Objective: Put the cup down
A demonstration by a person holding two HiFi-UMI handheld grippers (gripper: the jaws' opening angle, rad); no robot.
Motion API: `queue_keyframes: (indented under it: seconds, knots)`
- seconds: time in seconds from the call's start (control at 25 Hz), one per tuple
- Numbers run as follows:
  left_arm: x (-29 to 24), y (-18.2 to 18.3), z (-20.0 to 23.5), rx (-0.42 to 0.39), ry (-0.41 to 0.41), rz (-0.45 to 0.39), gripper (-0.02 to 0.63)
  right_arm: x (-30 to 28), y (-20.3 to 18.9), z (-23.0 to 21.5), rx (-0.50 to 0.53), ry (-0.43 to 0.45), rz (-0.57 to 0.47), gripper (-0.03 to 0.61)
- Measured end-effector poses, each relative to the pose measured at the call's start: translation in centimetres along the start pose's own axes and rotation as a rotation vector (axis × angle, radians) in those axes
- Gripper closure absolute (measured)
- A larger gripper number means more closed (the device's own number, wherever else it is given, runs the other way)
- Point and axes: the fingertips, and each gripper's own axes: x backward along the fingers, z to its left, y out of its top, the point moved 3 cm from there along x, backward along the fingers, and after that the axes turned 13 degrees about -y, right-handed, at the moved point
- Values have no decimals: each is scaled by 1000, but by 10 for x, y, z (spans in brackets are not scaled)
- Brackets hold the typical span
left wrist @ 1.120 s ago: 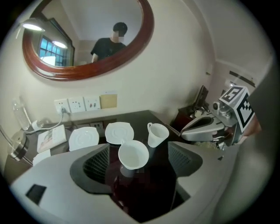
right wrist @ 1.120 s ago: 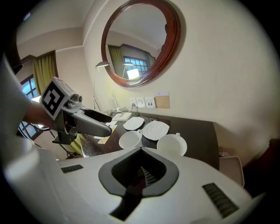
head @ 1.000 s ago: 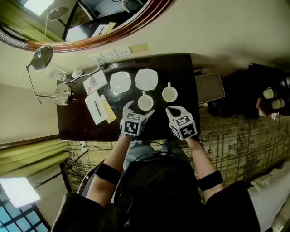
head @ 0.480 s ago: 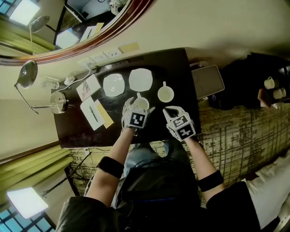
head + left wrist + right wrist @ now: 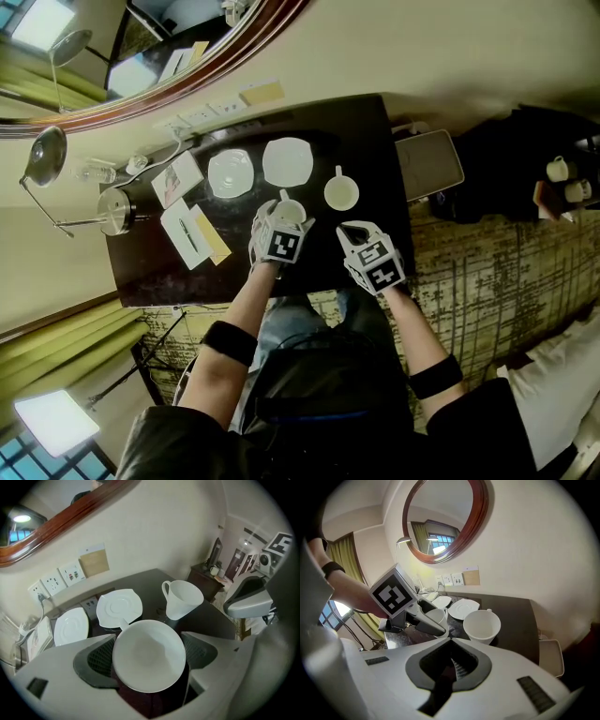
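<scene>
Left hand-held gripper point(image 5: 282, 219): grasping a small white ceramic cup point(image 5: 149, 656), pads against both sides of the bowl, jaws just closed in further around it. Cup upright, mouth up, empty, handle turned away toward the saucers. Placed over the near middle of the dark glossy surface point(image 5: 375, 141); base hidden, so contact with the surface not readable.

Just beyond the cup: a white scalloped saucer point(image 5: 119, 606), with a second white saucer point(image 5: 70, 626) beside it to the left.

To the cup's right and apart from it: a second white handled cup point(image 5: 183, 599), standing upright on the surface.

Right hand-held gripper point(image 5: 360, 229): clenched, nothing between the jaws, held near the front edge, angled down toward the second cup.
</scene>
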Motion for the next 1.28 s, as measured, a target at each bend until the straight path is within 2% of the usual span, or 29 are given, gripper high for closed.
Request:
queue_keyframes:
  seconds: [0.24, 0.36, 0.64, 0.92, 1.28]
  knots:
    - [1, -3, 1, -2, -16, -32, 184, -1, 3, 7, 15, 3, -1, 578]
    - [18, 5, 6, -10, 8, -44, 184, -6, 4, 14, 20, 13, 3, 578]
    - [44, 18, 24, -29, -2, -114, 184, -17, 26, 46, 63, 55, -21, 578]
    - [84, 31, 63, -49, -4, -136, 184, -40, 60, 87, 102, 108, -50, 578]
    - [104, 40, 139, -86, 14, -139, 184, -84, 109, 142, 124, 154, -96, 578]
